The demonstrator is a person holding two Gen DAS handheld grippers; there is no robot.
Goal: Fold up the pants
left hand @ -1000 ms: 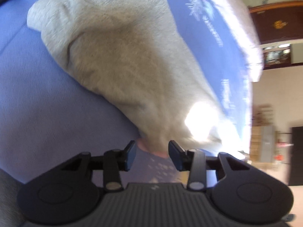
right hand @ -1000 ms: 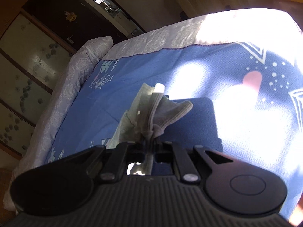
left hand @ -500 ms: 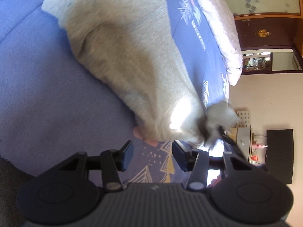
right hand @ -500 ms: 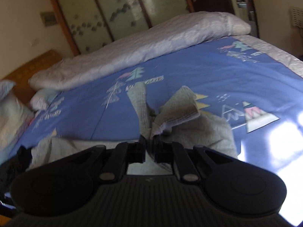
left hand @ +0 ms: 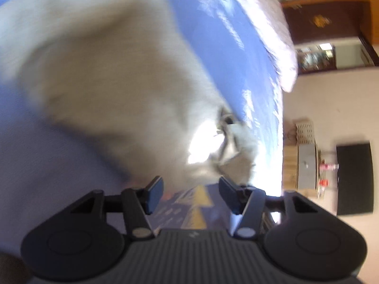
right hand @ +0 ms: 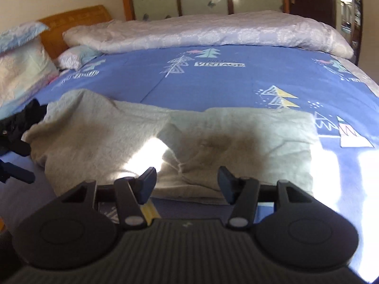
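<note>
Right tool (right hand: 187,184) was released, empty, just short of pants' (right hand: 180,142) near edge. Left tool (left hand: 190,195) released too, off their end. Pants lay on bed (right hand: 236,82), long axis crosswise to your right tool, which looked better placed.

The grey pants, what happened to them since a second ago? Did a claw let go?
Yes. The right gripper, shut on a lifted bunch of the soft grey knit pants a second ago, has opened and let go; the fabric now lies flat, folded over, on the blue patterned bedsheet. The left gripper stayed open and empty, only shifting its aim. The white quilt is unchanged.
</note>
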